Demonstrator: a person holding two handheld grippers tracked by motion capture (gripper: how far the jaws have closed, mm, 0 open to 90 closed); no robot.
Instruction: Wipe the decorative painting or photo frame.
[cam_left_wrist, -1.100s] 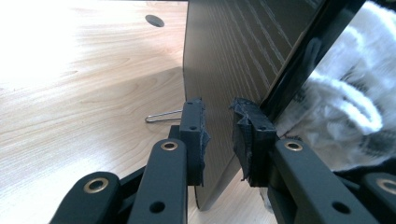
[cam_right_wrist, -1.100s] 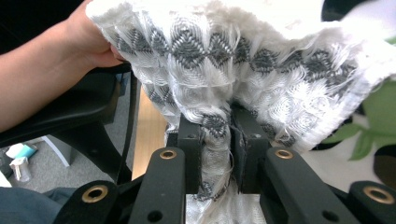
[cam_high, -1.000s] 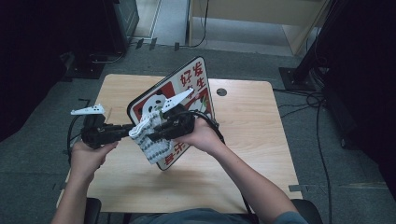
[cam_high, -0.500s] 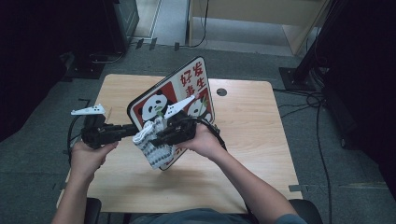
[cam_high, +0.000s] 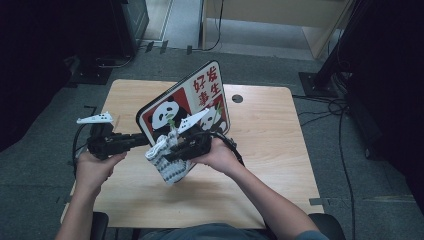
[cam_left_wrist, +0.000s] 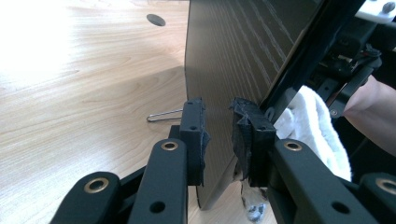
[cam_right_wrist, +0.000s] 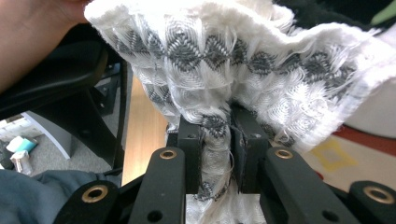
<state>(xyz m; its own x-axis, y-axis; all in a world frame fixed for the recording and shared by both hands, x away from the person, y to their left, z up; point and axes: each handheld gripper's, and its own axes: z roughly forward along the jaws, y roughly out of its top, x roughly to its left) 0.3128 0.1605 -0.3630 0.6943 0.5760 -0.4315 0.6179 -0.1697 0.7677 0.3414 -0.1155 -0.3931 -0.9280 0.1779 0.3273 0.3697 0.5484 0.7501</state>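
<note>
**Sign propped up, cloth at its face, wiping under way**

Left gripper (cam_high: 131, 141), left of centre on the table (cam_high: 270, 150): jaws clamped on the near edge of the sign (cam_high: 200, 97), a thin stiff board with rounded corners, held tilted on its lower edge. Dark wood-grain back in the left gripper view, glossy printed front with pandas and red characters in the high view. Small bent wire (cam_left_wrist: 164, 115) lying on the pale wood just beyond the jaws.

Right gripper (cam_high: 172, 150), just right of it: jaws pinched shut on a bunched cloth (cam_right_wrist: 224, 79), soft, white, woven with grey zigzag bands, edges frayed. Cloth hanging at the sign's lower near corner, probably touching the front, though contact hard to confirm.

Judged progress: holding and gripping done; most of the front apparently left to wipe.
</note>
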